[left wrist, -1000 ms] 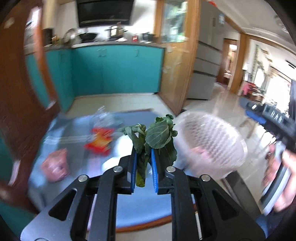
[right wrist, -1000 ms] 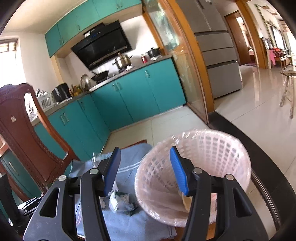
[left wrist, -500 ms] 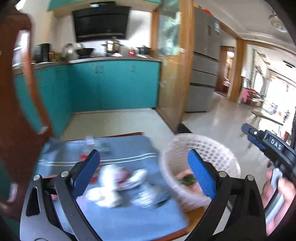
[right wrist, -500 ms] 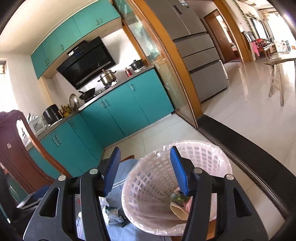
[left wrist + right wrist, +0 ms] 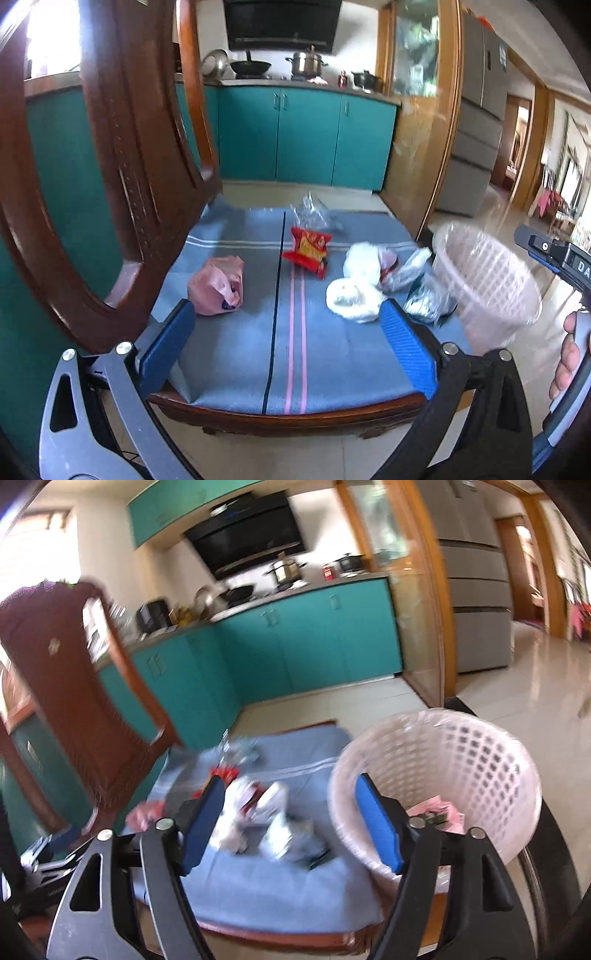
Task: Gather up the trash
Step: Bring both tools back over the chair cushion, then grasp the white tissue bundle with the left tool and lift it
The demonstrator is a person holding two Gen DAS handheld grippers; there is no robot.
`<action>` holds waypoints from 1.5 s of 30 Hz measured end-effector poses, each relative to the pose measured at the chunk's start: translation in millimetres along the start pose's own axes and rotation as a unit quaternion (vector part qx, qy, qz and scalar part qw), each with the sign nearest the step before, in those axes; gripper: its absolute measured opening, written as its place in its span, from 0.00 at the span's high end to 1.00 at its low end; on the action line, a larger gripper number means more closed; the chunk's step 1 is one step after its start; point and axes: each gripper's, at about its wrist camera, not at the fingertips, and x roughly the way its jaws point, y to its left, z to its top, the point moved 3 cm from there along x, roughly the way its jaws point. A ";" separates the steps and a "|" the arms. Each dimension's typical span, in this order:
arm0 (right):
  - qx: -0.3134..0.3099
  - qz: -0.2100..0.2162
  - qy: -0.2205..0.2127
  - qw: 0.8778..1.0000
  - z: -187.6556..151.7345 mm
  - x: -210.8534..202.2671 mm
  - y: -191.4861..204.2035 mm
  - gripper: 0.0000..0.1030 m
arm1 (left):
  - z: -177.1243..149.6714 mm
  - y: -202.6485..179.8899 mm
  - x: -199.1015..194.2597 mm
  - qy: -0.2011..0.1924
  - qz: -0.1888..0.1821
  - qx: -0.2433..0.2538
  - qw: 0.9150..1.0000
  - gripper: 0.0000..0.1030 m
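Note:
Loose trash lies on a blue striped cloth (image 5: 288, 350): a pink bag (image 5: 218, 286), a red snack wrapper (image 5: 308, 251), clear plastic (image 5: 312, 214), white crumpled wads (image 5: 352, 299) and silvery wrappers (image 5: 424, 299). At the cloth's right edge stands a white mesh basket (image 5: 491, 280) with pink and green scraps (image 5: 437, 812) at its bottom. My left gripper (image 5: 286, 347) hangs open and empty over the near end of the cloth. The jaws of my right gripper (image 5: 290, 823) are opening with nothing pressed between them. Its right finger (image 5: 376, 827) is in front of the basket (image 5: 480, 760), and blurred white trash (image 5: 258, 812) lies beyond the gap.
A carved wooden chair back (image 5: 122, 166) rises close on the left. The cloth covers a wooden seat whose front rim (image 5: 295, 421) faces me. Teal kitchen cabinets (image 5: 306, 140) and a tiled floor lie beyond. A hand (image 5: 569, 354) holds the right gripper at the far right.
My left gripper let go of the green leafy stalk, which lies in the basket, opened wide and swung left over the cloth. The right gripper's jaws widened and it turned toward the trash.

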 end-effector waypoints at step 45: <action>-0.024 -0.021 0.052 0.998 -9.7 18.4 -6.8 0.29 | -1.0 -72.7 96.5 0.071 -0.053 0.076 0.993 0.04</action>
